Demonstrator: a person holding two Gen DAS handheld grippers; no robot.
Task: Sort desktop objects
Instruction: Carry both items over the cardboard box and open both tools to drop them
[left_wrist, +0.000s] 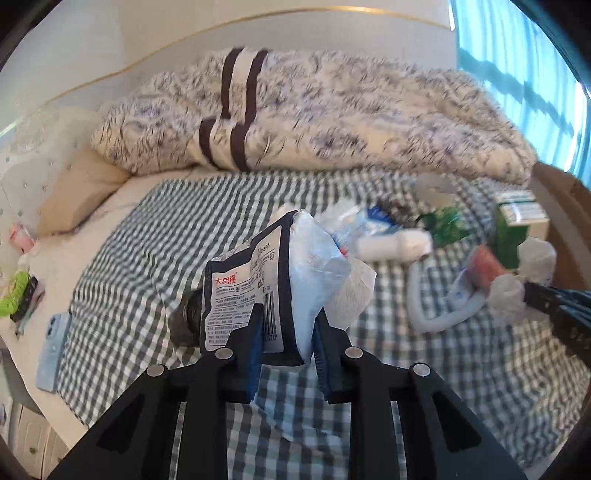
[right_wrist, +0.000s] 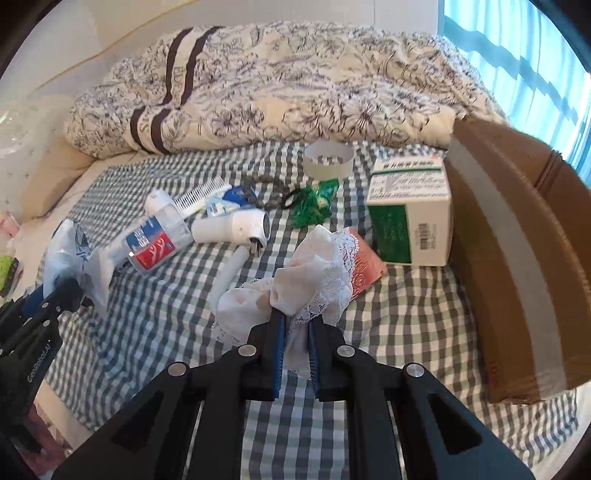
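Left wrist cam: the left gripper (left_wrist: 288, 332) has its jaws clamped on a dark snack packet (left_wrist: 247, 295) plus some crumpled plastic, lifted above the checked sheet (left_wrist: 147, 240).

Right wrist cam: the right gripper (right_wrist: 295, 332) is pinching a white lace cloth (right_wrist: 314, 273), just beside the green-and-white box (right_wrist: 410, 214) and near the cardboard box (right_wrist: 517, 240).

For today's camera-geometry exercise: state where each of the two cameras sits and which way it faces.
Left wrist: rides the left gripper, facing the bed's quilt; its fingers clamp a dark packet.
Right wrist: rides the right gripper, facing the cardboard box; its fingers clamp lace cloth.
Shared: checked sheet, white charger, each other's gripper.
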